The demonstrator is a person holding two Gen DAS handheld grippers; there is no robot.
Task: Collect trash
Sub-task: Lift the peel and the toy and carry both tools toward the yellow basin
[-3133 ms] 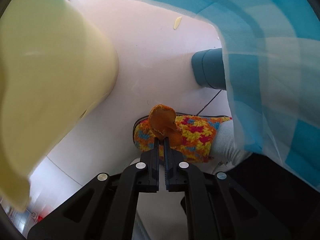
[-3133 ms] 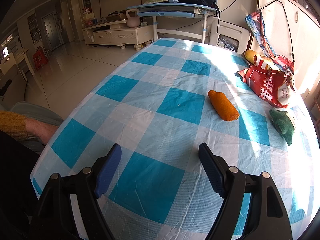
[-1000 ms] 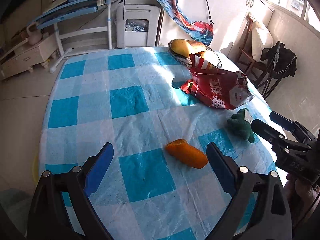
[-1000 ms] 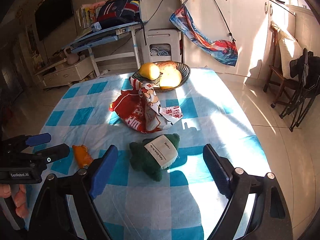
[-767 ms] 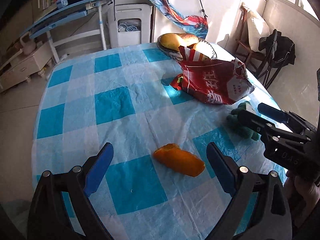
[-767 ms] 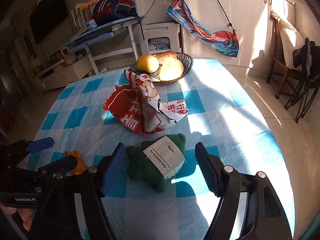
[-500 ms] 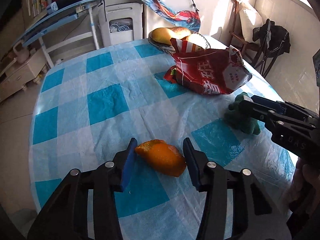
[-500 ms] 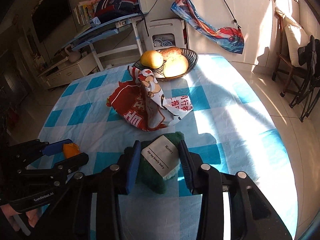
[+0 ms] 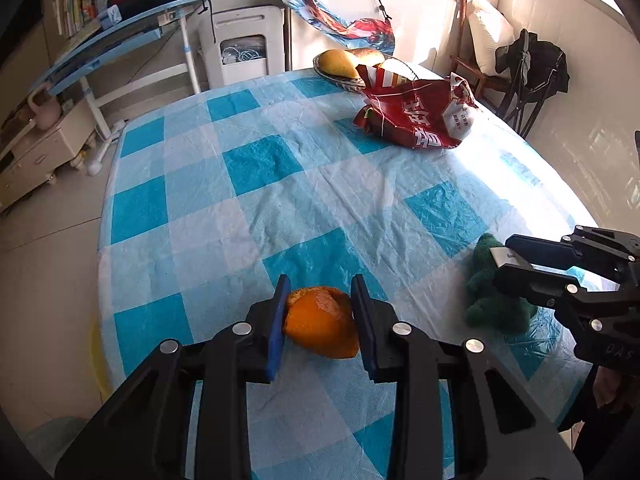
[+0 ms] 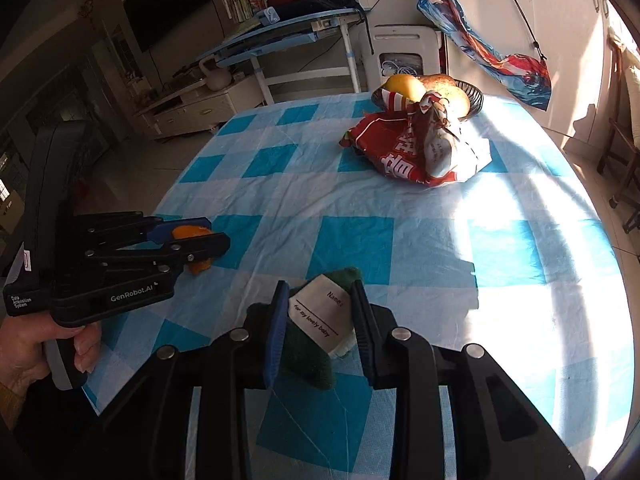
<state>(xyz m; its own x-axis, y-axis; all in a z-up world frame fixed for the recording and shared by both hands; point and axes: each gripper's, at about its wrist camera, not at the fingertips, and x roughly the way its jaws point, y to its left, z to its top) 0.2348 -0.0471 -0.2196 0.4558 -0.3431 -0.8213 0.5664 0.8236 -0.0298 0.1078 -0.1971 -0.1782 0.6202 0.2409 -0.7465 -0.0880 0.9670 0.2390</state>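
An orange peel (image 9: 320, 322) lies on the blue-and-white checked tablecloth (image 9: 280, 184) near its front edge. My left gripper (image 9: 320, 292) has closed onto it, both pads touching its sides; the peel still rests on the cloth. It also shows in the right wrist view (image 10: 192, 236). A dark green plush toy with a white label (image 10: 320, 316) lies to the right. My right gripper (image 10: 320, 300) is closed around the toy, pads against its sides. A crumpled red snack bag (image 9: 420, 120) lies farther back.
A dark bowl of fruit (image 10: 472, 98) stands behind the snack bag at the far table edge. A blue desk (image 9: 120, 36) and a white unit (image 9: 244, 56) stand beyond the table. A chair with dark clothing (image 9: 532, 68) is at the right.
Both grippers came down to the table and narrowed from wide open: the left around the orange peel, the right around the green toy.
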